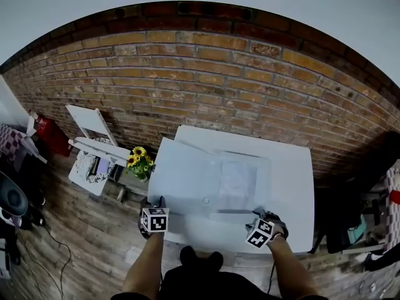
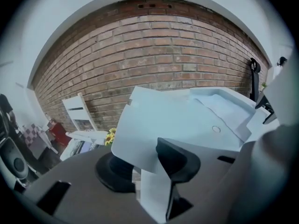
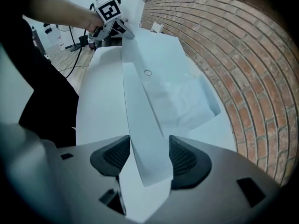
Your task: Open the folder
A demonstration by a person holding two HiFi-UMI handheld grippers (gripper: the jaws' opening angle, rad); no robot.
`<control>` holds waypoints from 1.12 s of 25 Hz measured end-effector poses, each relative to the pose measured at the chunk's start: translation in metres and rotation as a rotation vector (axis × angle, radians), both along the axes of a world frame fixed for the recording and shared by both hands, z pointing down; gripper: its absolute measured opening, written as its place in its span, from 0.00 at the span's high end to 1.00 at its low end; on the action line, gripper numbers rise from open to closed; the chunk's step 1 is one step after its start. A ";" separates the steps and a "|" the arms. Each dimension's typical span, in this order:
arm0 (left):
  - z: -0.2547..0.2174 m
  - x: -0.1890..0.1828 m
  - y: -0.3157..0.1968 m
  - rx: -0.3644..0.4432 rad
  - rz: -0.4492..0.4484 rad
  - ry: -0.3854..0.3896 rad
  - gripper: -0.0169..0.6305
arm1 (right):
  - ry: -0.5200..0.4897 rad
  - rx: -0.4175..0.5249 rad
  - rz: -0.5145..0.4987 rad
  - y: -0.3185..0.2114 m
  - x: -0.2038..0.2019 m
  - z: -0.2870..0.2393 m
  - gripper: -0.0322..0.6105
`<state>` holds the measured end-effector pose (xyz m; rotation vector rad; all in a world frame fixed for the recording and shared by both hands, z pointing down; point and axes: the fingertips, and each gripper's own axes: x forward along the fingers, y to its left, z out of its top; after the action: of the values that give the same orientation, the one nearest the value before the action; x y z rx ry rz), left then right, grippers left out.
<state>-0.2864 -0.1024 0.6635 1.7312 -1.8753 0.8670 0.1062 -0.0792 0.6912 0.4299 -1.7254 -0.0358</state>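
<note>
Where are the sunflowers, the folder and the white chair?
sunflowers (image 1: 138, 154), head view, on the yellow blooms.
folder (image 1: 187, 180), head view, on its pale blue flap.
white chair (image 1: 87, 119), head view, on its back panel.

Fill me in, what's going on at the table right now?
A person stands at the white table with a gripper in each hand, working on the pale folder. The left gripper has the folder's near left corner between its parted jaws. The right gripper has the end of the long front flap between its open jaws. The folder looks not yet swung open.
</note>
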 end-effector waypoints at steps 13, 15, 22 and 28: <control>0.042 -0.008 -0.013 -0.118 0.205 -0.207 0.64 | 0.025 -0.018 0.039 -0.001 0.001 -0.001 0.52; 0.045 -0.002 -0.015 -0.108 0.225 -0.159 0.75 | 0.030 -0.023 0.048 -0.002 0.000 -0.001 0.52; 0.044 0.003 -0.024 -0.128 0.311 -0.039 0.84 | -0.031 -0.040 0.102 -0.006 -0.011 -0.009 0.50; 0.017 0.000 -0.035 -0.079 0.340 0.043 0.83 | -0.154 -0.070 0.139 -0.008 -0.033 -0.022 0.48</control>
<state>-0.2861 -0.1374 0.6808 2.0351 -1.5205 1.0029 0.0728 -0.0873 0.6697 0.5103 -1.8380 0.1609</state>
